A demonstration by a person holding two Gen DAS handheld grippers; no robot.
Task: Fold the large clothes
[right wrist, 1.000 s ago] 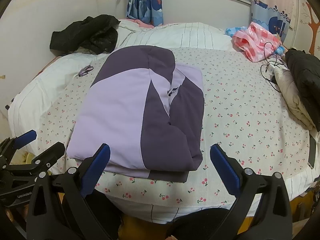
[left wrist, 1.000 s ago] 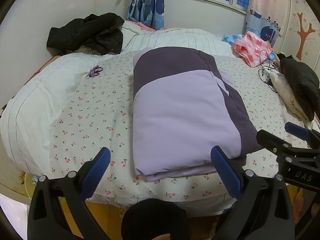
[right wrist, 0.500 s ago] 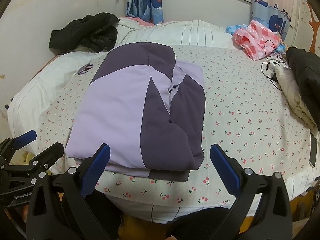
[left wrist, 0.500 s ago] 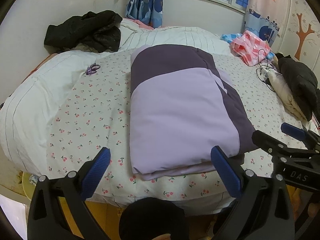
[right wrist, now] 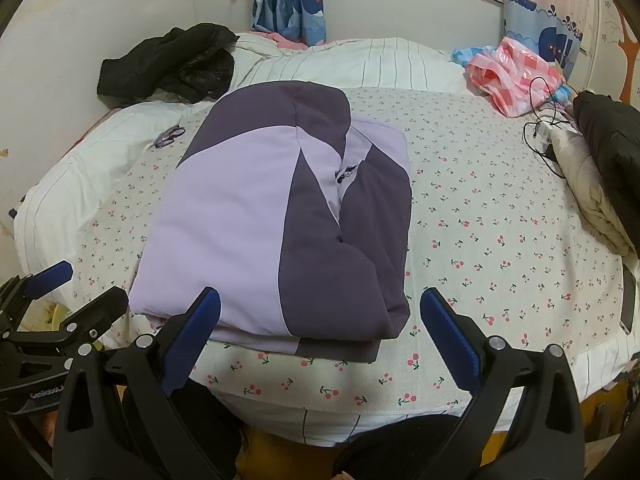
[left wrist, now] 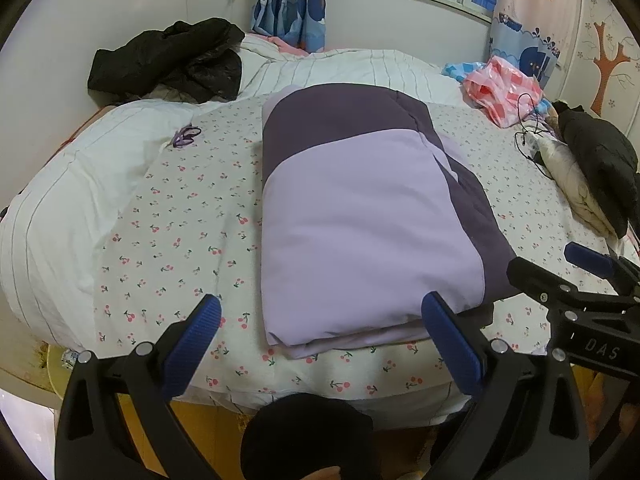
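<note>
Jacket (left wrist: 360,216) lies folded in a thick oblong near the front edge of the bed (left wrist: 168,216), lilac panel up, dark purple along its right side and far end; both tongs hang over the bed edge, left gripper (left wrist: 320,320) and right gripper (right wrist: 320,312) spread wide, holding nothing. If a last halving is wanted, grip the near hem at both corners, bite through all layers, and lift evenly. Shell looks smooth, padded and slippery; sheet is thin cherry-print cotton.
</note>
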